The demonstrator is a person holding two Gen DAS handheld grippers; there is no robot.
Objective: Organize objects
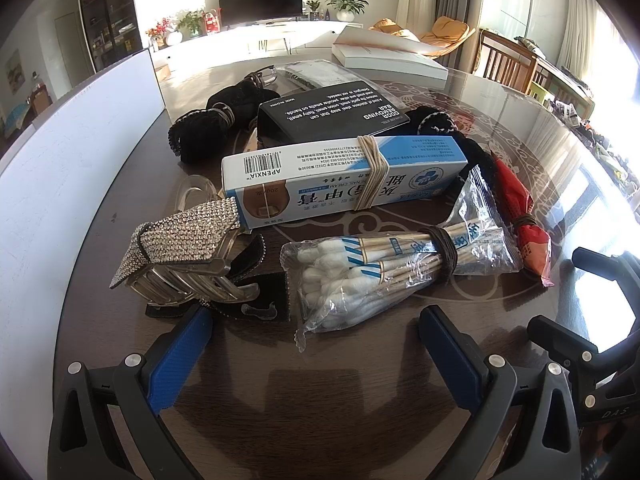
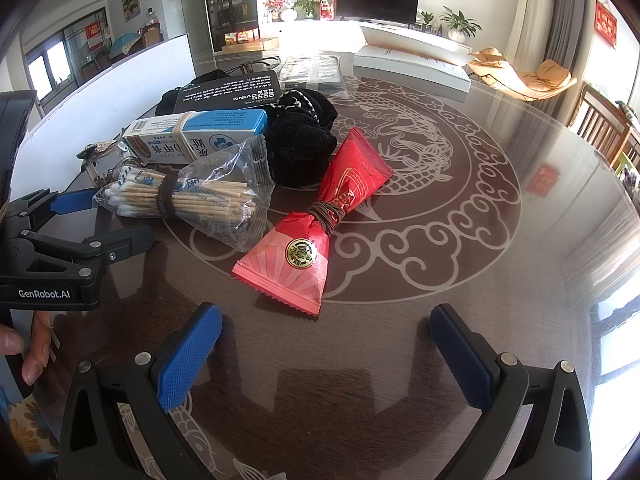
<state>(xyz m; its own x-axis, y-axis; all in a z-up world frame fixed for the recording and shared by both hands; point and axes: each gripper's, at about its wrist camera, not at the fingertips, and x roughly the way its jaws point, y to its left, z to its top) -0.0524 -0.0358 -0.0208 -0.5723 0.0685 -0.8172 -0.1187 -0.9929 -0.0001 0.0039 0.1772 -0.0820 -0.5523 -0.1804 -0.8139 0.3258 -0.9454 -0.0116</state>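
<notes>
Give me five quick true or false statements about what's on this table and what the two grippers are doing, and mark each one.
1. The bag of cotton swabs is tied round with a dark band. True.
2. The left gripper is shut on the cotton swabs. False: its jaws stand wide open with nothing between them.
3. The blue and white box has a rubber band around it. True.
4. The red packet lies on top of the black box. False: it lies on the table, in front of the right gripper.
5. The right gripper holds the red packet. False: it is open and empty.
</notes>
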